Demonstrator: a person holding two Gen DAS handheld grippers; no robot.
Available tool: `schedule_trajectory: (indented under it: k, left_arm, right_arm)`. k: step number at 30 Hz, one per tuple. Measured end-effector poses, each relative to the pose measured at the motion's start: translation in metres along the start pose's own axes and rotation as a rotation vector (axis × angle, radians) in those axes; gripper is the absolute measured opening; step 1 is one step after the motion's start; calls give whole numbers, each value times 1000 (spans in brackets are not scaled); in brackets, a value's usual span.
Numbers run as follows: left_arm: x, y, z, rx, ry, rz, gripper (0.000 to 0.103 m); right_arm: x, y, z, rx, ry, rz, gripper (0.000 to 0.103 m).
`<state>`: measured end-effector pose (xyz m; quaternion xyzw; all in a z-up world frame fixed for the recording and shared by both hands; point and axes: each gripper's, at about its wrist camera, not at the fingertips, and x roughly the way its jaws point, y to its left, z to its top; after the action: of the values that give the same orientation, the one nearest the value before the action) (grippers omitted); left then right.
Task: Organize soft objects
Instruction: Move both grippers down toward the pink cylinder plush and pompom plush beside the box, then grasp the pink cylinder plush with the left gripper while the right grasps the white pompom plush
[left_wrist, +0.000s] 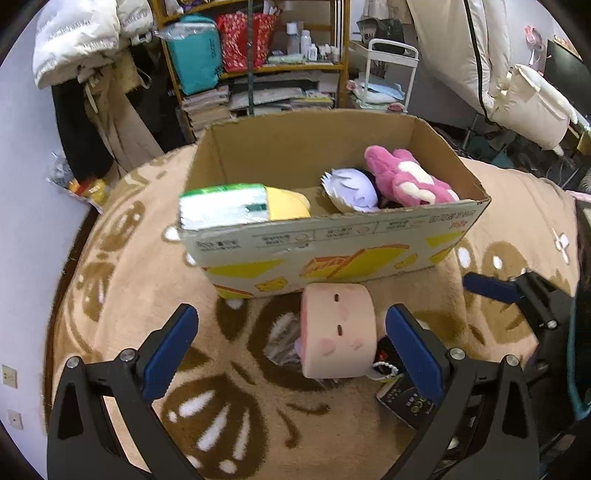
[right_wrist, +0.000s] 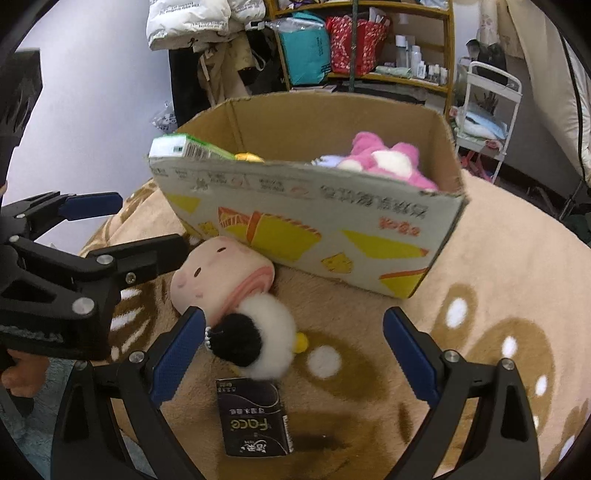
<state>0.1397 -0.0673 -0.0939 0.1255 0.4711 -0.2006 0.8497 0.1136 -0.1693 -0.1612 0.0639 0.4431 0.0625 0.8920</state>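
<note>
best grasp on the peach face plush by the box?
Take the peach face plush across its rounded sides, coming from above. It lies on the blanket against the cardboard box, already between the left gripper's open fingers; the soft, squat body should compress.

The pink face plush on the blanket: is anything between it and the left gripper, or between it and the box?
Nothing visible blocks the left gripper: it is open, with the pink face plush between its fingers. Toward the cardboard box, only the box's near wall stands in the way, so the plush must go over it.
</note>
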Motion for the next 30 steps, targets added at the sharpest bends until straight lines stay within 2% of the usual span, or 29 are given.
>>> schedule_trajectory:
  k: [6,21,24,27,29,30]
  left_arm:
    - [16,1,-1,-18,57,-50,100]
    - [53,-9,-3,-2,133,-72,100]
    - [57,-9,-4,-10,144,-74,98]
    - [61,-6,-5,-29,162,-95,90]
    - [65,-3,-5,-49,183,-112,82]
    - [68,-1,-6,-63,194,-129,80]
  right_arm:
    - [15,6,-2,0,42,4,101]
    - [28,-10,-2,79,75,10,100]
    - [31,-11,-3,80,85,20,95]
    - [35,-14,-1,81,100,36,92]
    - [39,-11,-2,84,109,55,82]
    - [43,-9,-4,82,118,69,81]
